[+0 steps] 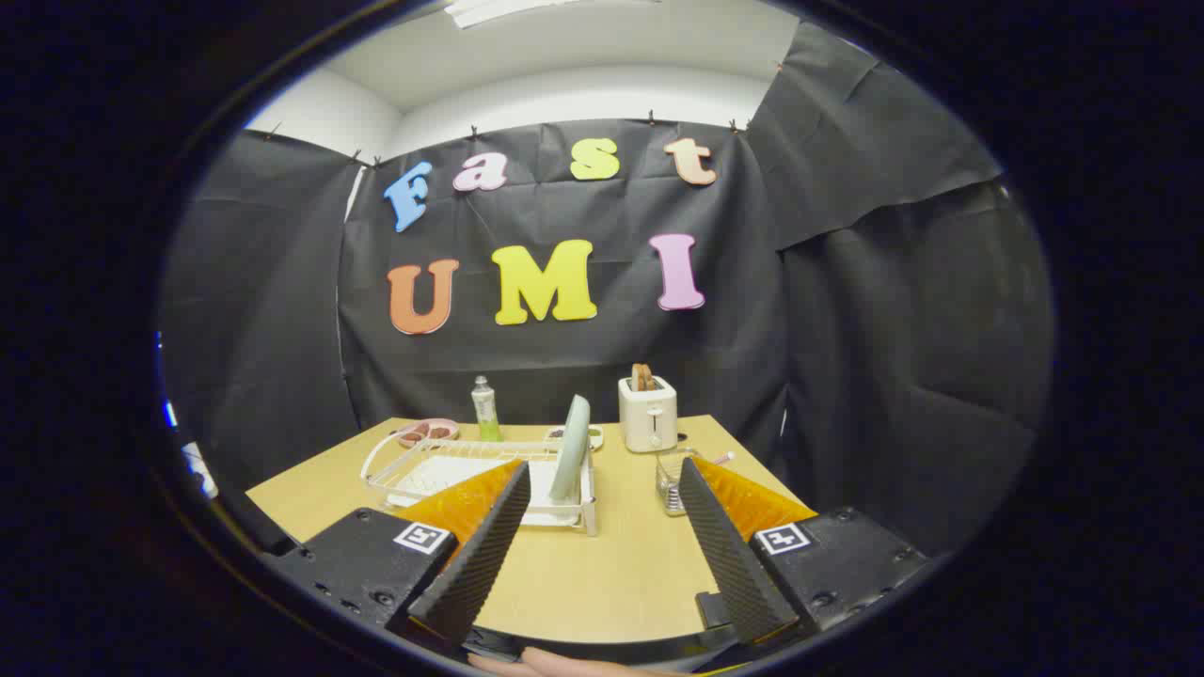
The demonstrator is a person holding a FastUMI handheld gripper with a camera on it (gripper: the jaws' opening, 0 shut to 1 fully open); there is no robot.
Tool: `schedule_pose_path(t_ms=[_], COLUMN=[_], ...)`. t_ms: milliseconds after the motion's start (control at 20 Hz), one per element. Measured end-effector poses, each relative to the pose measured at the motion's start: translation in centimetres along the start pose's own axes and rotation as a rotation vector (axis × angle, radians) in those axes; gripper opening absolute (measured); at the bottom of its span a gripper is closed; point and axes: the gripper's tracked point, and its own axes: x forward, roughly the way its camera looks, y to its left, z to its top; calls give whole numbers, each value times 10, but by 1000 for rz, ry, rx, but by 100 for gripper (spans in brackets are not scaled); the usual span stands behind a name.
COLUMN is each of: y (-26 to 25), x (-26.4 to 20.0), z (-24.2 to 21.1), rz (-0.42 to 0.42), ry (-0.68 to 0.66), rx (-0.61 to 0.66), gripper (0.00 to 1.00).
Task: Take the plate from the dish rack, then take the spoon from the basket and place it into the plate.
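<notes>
A pale green plate (571,448) stands on edge in the right end of a white wire dish rack (433,470) on the wooden table (602,574). To the right of the rack sits a small wire basket (671,484), with a spoon handle (720,459) poking out of it toward the right. My gripper (602,480) hovers over the near part of the table, open, nothing between its fingers. The left fingertip (519,475) overlaps the rack's near side; the right fingertip (689,473) sits in front of the basket and hides part of it.
A white toaster (647,414) with bread in it stands behind the basket. A green bottle (485,411) and a pink dish (426,432) sit behind the rack, and a small plate (594,436) lies beyond the green plate. Black cloth walls close off the back and sides.
</notes>
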Motion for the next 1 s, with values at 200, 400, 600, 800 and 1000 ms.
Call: schedule_pose_path(t_ms=[200,400,600,800,1000], y=[-4,-8,-7,-9,-13], x=[2,3,7,16,43], z=[-1,-2,-5,6,18], rz=[-13,-30,-32,-65,-101], ry=[6,10,18,0,5], rx=[0,7,5,-38,-83], gripper=[100,100,100,100,100])
